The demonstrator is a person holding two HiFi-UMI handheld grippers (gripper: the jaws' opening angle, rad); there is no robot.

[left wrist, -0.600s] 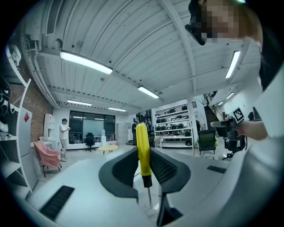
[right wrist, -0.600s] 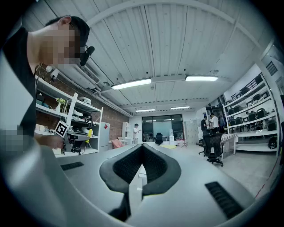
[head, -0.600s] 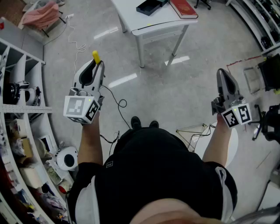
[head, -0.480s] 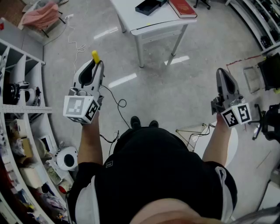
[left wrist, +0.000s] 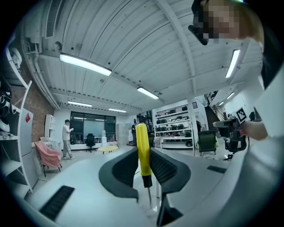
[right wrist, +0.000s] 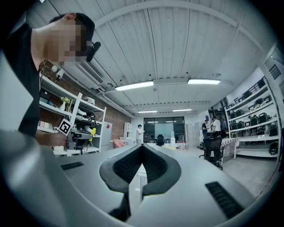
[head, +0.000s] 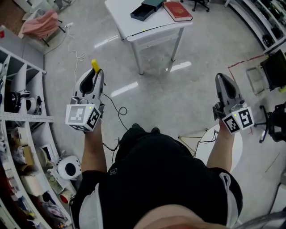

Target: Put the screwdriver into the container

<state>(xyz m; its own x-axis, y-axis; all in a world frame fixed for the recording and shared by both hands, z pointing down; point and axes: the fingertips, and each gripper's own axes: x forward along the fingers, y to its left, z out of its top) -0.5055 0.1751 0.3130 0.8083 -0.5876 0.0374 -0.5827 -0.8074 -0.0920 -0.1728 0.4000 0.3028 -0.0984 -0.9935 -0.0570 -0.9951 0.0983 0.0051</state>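
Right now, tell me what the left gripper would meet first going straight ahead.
Way looks free: nothing close ahead of the left gripper and its screwdriver; the white table sits just right of that line, depth unclear.

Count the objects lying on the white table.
2: a dark container and, beside it, a red book, on the white table; the picture's edge may hide more.
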